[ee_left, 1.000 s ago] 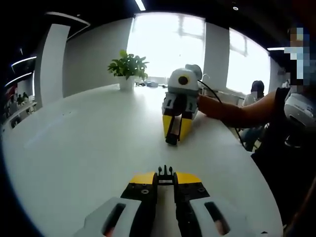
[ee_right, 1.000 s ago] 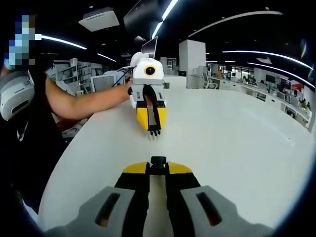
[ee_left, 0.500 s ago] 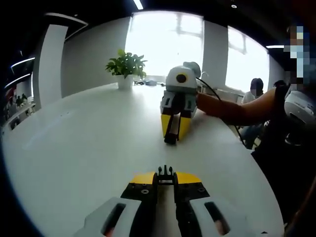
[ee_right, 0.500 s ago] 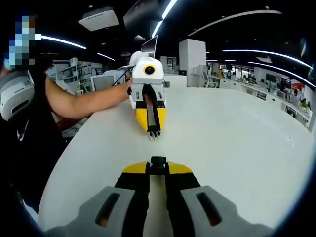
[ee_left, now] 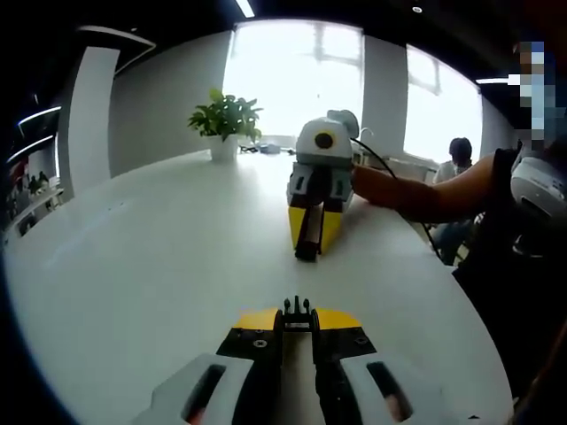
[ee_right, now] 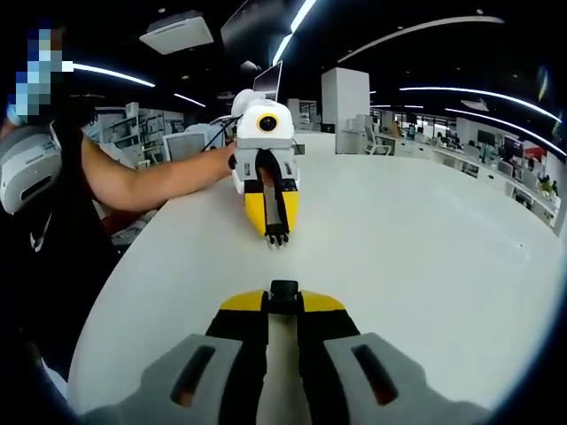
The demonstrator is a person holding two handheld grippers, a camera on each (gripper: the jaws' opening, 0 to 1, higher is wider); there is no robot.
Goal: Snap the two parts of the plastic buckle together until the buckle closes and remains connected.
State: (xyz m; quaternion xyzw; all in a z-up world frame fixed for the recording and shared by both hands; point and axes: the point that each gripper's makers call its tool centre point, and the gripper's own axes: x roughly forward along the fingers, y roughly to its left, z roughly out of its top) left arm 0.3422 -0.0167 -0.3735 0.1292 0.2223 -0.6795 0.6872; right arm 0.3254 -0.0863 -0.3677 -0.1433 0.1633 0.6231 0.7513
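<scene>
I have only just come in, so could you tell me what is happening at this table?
A person holds a gripper in each hand over a white table, and the two face each other. The left gripper is shut on the pronged buckle half. The right gripper is shut on the socket half. A gap of bare table lies between the two halves, so they are not yet snapped together. A potted plant stands at the far edge.

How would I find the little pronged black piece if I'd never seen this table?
Start at the big white table. In the left gripper view, look low in the middle, where the left claw has yellow tips pinched shut. The pronged buckle part pokes out between them. The socket buckle part in the right claw looks blunt and square instead.
</scene>
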